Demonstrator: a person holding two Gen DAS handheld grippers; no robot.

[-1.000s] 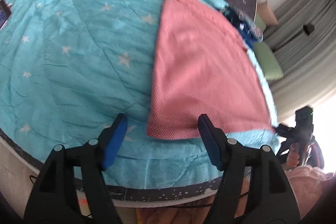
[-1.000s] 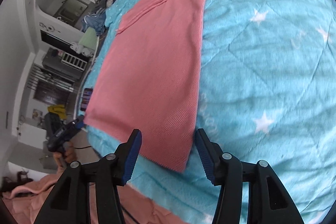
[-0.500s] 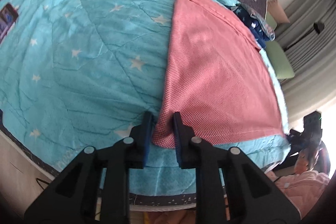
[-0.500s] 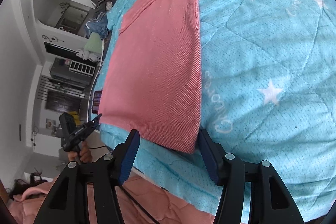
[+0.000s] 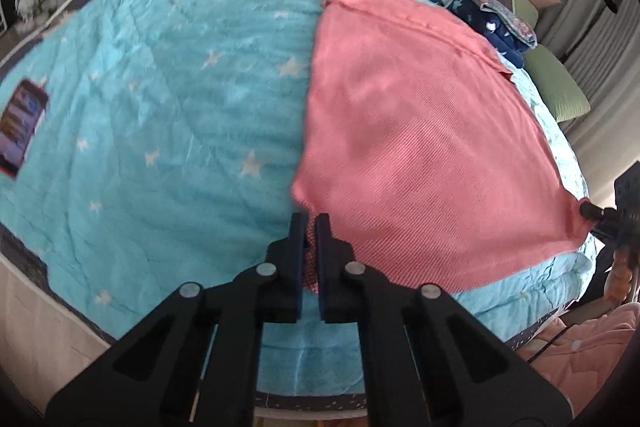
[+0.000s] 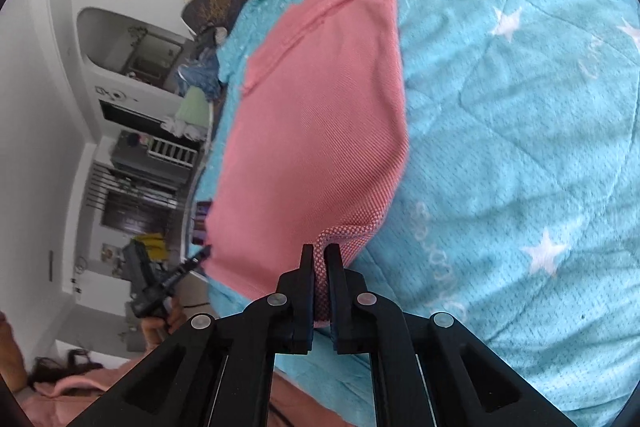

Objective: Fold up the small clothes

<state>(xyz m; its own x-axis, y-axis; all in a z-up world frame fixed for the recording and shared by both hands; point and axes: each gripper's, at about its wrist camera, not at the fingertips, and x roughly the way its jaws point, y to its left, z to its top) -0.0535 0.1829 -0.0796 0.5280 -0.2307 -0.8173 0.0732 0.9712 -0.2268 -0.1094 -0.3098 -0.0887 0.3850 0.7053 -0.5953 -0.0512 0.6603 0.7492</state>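
Observation:
A pink knit garment (image 5: 416, 131) lies spread on a turquoise star-print blanket (image 5: 168, 115). My left gripper (image 5: 309, 223) is shut on the garment's near left corner, and the cloth bunches between its pads. In the right wrist view the same pink garment (image 6: 320, 115) runs away from me over the blanket (image 6: 520, 131). My right gripper (image 6: 319, 254) is shut on the near right corner, with a fold of pink weave pinched between the pads. The other gripper (image 6: 192, 263) shows at the far hem corner, held by a hand.
A phone (image 5: 22, 123) lies on the blanket at far left. Dark blue star-print clothes (image 5: 492, 23) and green pillows (image 5: 556, 91) sit beyond the garment. The bed's edge runs just under both grippers. Shelving and a cot (image 6: 160, 147) stand past the bed.
Both grippers went from open around the hem corners to shut on them. The left one closed first and has lifted its corner slightly; the right one closed in the last half second.

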